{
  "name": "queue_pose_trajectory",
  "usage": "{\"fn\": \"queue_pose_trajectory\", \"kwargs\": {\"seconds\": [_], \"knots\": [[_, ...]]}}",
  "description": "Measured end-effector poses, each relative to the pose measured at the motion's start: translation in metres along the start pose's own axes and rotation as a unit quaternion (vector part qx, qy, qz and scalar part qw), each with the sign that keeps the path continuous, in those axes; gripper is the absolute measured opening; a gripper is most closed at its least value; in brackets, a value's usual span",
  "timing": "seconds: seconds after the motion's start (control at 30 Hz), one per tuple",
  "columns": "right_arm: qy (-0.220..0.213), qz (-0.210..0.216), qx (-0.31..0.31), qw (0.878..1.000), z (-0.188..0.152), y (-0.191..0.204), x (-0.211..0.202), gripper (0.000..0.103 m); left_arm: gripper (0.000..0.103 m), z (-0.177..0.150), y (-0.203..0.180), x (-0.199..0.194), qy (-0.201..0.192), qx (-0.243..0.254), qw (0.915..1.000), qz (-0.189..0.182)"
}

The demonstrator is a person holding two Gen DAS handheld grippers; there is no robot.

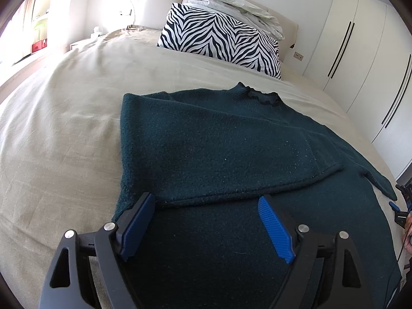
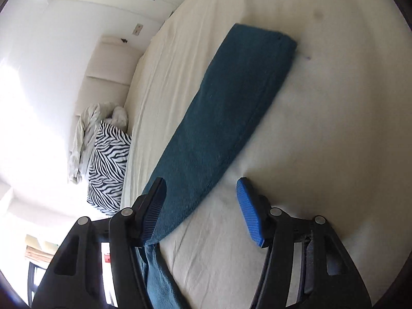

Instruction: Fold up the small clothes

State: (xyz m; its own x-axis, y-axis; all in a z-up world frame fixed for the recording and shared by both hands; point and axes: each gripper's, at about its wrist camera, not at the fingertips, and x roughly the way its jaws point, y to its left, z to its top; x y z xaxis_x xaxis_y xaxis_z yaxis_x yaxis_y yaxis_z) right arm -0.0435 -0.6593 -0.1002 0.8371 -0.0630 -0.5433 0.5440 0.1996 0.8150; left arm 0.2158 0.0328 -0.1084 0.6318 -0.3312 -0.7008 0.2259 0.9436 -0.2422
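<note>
A dark green knit sweater (image 1: 219, 141) lies flat on the beige bed (image 1: 64, 128), collar toward the pillows. One sleeve is folded across its body. My left gripper (image 1: 206, 198) hovers open over the lower part of the sweater, beside the folded sleeve's edge, with nothing between its blue pads. In the right wrist view the other sleeve (image 2: 226, 108) stretches out straight on the sheet (image 2: 322, 154). My right gripper (image 2: 200, 182) stands open at the sleeve's near end; the left finger is over the cloth and the pads do not press it. One of the right gripper's pads (image 1: 394, 205) shows at the left wrist view's right edge.
A zebra-print pillow (image 1: 221, 38) and crumpled white bedding (image 1: 231, 7) sit at the head of the bed. White wardrobe doors (image 1: 360, 51) stand along the right side. Bare sheet spreads to the left of the sweater.
</note>
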Motion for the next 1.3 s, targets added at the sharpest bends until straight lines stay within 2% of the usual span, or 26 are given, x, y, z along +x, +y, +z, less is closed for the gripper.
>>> {"fn": "queue_pose_trajectory", "kwargs": {"seconds": [0.2,0.33,0.37,0.43,0.5,0.53,0.6,0.63,0.67,0.7,0.8,0.9,0.93,0.97,1.0,1.13,1.17,1.2,1.3], "knots": [[-0.034,0.006,0.046,0.998,0.046,-0.016,0.015,0.054,0.088,0.001,-0.007,0.004,0.008,0.016,0.9997,0.015],[-0.045,-0.026,0.037,0.998,0.071,-0.013,0.027,0.022,0.088,0.004,-0.006,0.003,0.01,0.012,0.9998,0.014],[-0.039,-0.039,0.018,0.998,0.071,-0.003,0.031,0.012,0.088,0.006,-0.005,0.002,0.011,0.008,0.9998,0.015],[-0.033,-0.054,-0.057,0.996,0.067,0.029,0.032,0.01,0.087,0.01,-0.003,-0.006,0.011,-0.015,0.9998,0.012],[-0.028,-0.065,-0.163,0.984,0.045,0.077,0.034,0.01,0.087,0.015,-0.001,-0.017,-0.001,-0.052,0.9985,-0.018],[-0.022,-0.066,-0.216,0.974,0.028,0.101,0.037,0.01,0.087,0.019,-0.002,-0.021,-0.004,-0.063,0.9975,-0.031],[-0.005,-0.07,-0.319,0.945,-0.024,0.151,0.047,0.01,0.087,0.027,-0.009,-0.027,-0.006,-0.077,0.9952,-0.06],[0.008,-0.07,-0.37,0.926,-0.051,0.173,0.056,0.01,0.087,0.031,-0.014,-0.029,-0.005,-0.084,0.9932,-0.08],[0.02,-0.072,-0.421,0.904,-0.083,0.194,0.064,0.009,0.087,0.035,-0.018,-0.03,-0.003,-0.094,0.9904,-0.101],[0.027,-0.075,-0.476,0.876,-0.118,0.212,0.072,0.009,0.087,0.039,-0.021,-0.031,-0.001,-0.109,0.9862,-0.125],[0.041,-0.081,-0.632,0.769,-0.228,0.247,0.092,0.009,0.087,0.045,-0.024,-0.025,0.011,-0.162,0.9675,-0.193],[0.024,-0.114,-0.758,0.642,-0.328,0.25,0.109,0.009,0.087,0.047,-0.031,-0.014,0.033,-0.189,0.9551,-0.226],[0.023,-0.119,-0.785,0.608,-0.348,0.246,0.114,0.009,0.087,0.045,-0.034,-0.01,0.046,-0.198,0.9501,-0.237],[0.022,-0.12,-0.803,0.584,-0.37,0.244,0.117,0.009,0.087,0.043,-0.037,-0.005,0.057,-0.205,0.9448,-0.249],[0.019,-0.122,-0.813,0.568,-0.381,0.24,0.117,0.009,0.088,0.041,-0.041,0.0,0.066,-0.212,0.9386,-0.264],[0.005,-0.128,-0.834,0.536,-0.399,0.22,0.112,0.009,0.088,0.035,-0.059,0.019,0.104,-0.243,0.9117,-0.314],[0.005,-0.127,-0.836,0.534,-0.401,0.215,0.109,0.009,0.088,0.035,-0.064,0.025,0.116,-0.248,0.9061,-0.322],[0.007,-0.125,-0.833,0.538,-0.401,0.214,0.108,0.009,0.088,0.035,-0.069,0.03,0.126,-0.253,0.9022,-0.326],[0.007,-0.119,-0.826,0.552,-0.394,0.214,0.112,0.009,0.088,0.036,-0.086,0.042,0.15,-0.253,0.8987,-0.325]]}}
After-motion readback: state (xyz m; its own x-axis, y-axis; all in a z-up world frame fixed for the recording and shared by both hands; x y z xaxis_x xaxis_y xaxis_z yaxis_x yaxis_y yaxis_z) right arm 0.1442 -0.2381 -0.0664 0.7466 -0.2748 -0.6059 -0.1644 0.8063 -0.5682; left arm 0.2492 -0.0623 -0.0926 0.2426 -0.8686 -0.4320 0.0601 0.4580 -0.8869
